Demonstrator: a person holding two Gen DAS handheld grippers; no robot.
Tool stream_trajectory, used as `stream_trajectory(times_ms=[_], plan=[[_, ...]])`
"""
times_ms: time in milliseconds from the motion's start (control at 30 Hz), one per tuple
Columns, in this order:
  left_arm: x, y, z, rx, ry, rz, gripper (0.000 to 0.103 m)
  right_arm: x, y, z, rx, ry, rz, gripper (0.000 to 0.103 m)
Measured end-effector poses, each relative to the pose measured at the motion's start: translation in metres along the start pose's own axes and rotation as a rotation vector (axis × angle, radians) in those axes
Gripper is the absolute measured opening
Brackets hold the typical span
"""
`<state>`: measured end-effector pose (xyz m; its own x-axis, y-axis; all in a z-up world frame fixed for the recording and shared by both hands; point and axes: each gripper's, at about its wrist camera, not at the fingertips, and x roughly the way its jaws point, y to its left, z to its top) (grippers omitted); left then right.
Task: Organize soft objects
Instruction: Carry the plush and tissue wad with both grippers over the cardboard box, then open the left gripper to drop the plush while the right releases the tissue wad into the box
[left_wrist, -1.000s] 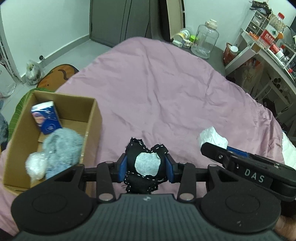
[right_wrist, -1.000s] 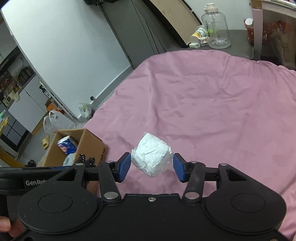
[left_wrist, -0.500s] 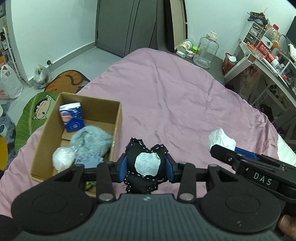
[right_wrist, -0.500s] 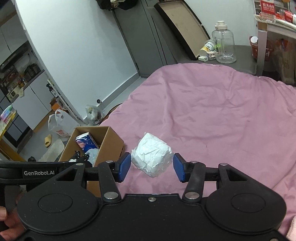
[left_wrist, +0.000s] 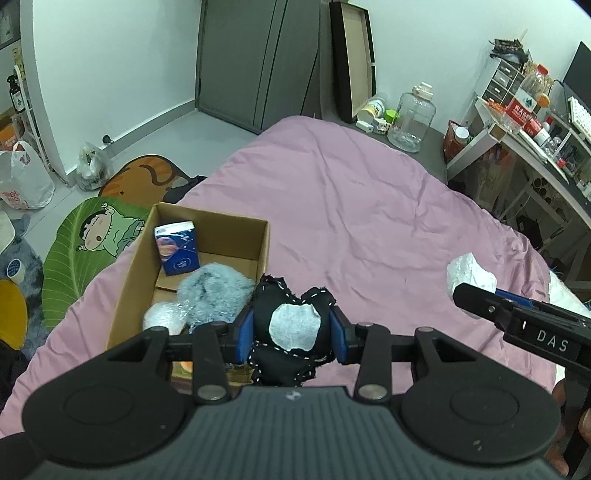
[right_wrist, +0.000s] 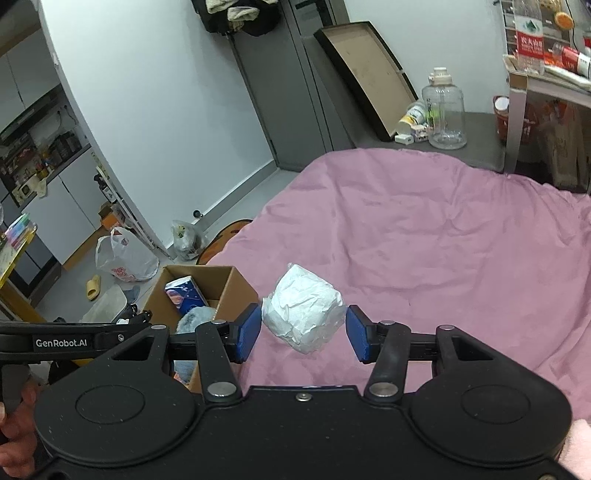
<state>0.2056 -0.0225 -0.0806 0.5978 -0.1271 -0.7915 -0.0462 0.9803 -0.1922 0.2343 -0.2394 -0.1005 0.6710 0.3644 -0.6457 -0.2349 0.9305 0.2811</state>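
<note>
**Both claws loaded above the pink bed**

We see the left claw (left_wrist: 291, 334) clenched on a black stuffed toy (left_wrist: 291, 321) with white stitching and a round white patch; the blue pads press its two sides, and the toy sticks out ahead of and below the fingertips. From the left wrist view the toy hangs over the bed (left_wrist: 369, 221), just beside the right-hand wall of the cardboard box (left_wrist: 264, 243).

The box sits at the bed's left edge, near us. Inside it lie a blue tissue pack (left_wrist: 177, 247) leaning against the far-left wall, a grey-blue fluffy plush (left_wrist: 210, 295) in the middle, and a clear-wrapped white bundle (left_wrist: 162, 317) at the near end, touching the plush.

The right claw (right_wrist: 303, 328) carries a crumpled white paper wad (right_wrist: 301, 314) between its blue pads. The left pad touches the wad; at the right pad we cannot tell whether a sliver of gap remains, yet the wad hangs clear of the bedcover, so we read it as grasped. In that view the box (right_wrist: 236, 288) lies to the left of the wad, with the tissue pack (right_wrist: 184, 295) showing inside.

In the left wrist view the right claw and its wad (left_wrist: 471, 271) sit over the bed's right side, well apart from the box.
</note>
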Motion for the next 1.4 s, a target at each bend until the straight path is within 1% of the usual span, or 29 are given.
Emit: stream_trajectory(times_ms=[400,633,867,1133,1400], plan=[[-0.017,0.029,-0.004,-0.031,-0.024,0.011,0.041,-0.008,0.027,0.004,-0.035,-0.008,-0.001,0.050],[-0.019,0.048,-0.002,-0.046,-0.027,0.019,0.041,-0.001,0.045,0.006,-0.060,-0.001,0.004,0.050],[-0.020,0.072,0.004,-0.052,-0.029,0.040,0.041,0.010,0.064,0.009,-0.063,-0.017,0.002,0.050],[-0.013,0.104,0.015,-0.100,-0.033,0.052,0.041,0.032,0.079,0.007,-0.073,0.004,0.009,0.050],[0.009,0.116,0.026,-0.103,-0.020,0.051,0.041,0.056,0.089,0.002,-0.063,0.018,0.020,0.050]])
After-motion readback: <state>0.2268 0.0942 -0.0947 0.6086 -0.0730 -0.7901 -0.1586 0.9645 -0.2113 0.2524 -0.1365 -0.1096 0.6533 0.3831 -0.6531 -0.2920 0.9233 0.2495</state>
